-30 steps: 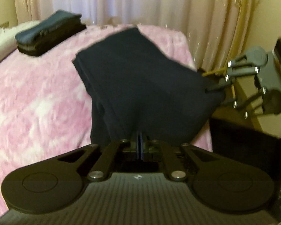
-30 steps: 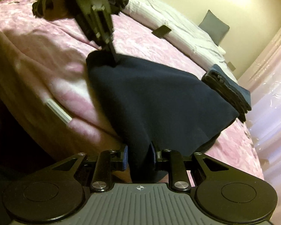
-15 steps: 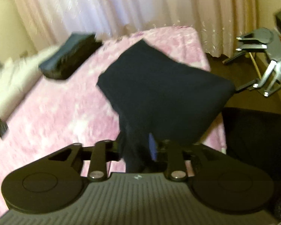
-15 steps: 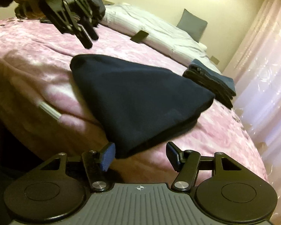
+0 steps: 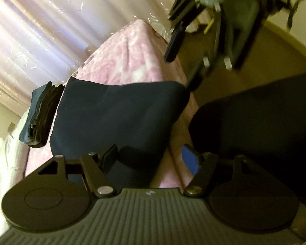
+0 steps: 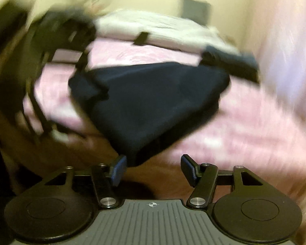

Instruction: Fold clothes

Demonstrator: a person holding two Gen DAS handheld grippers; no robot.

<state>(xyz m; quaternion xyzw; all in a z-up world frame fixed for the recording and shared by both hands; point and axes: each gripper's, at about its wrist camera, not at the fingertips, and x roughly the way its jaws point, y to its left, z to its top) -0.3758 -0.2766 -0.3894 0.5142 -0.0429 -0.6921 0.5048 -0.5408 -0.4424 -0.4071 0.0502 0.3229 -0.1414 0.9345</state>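
A folded dark navy garment (image 5: 116, 114) lies on the pink bedspread (image 5: 132, 61) near the bed's corner; the right wrist view, blurred by motion, also shows this navy garment (image 6: 153, 102). My left gripper (image 5: 151, 159) is open, its fingers just over the garment's near edge with nothing held. My right gripper (image 6: 152, 167) is open too, at the garment's near corner and apart from it. In the left wrist view the right gripper (image 5: 185, 20) hangs high at the upper right. The left gripper (image 6: 57, 61) appears as a dark blur in the right wrist view.
A stack of folded dark clothes (image 5: 40, 114) sits on the bed beyond the garment, also blurred (image 6: 230, 61). White bedding (image 6: 163, 30) and a small dark object (image 6: 141, 37) lie further back. Curtains (image 5: 51, 20) hang behind the bed. A dark mass (image 5: 265, 122) fills the right.
Both grippers have let go of the navy garment and opened wide. The garment has dropped flat onto the bed. Both grippers are pulling back and swinging, and the right view is blurred.
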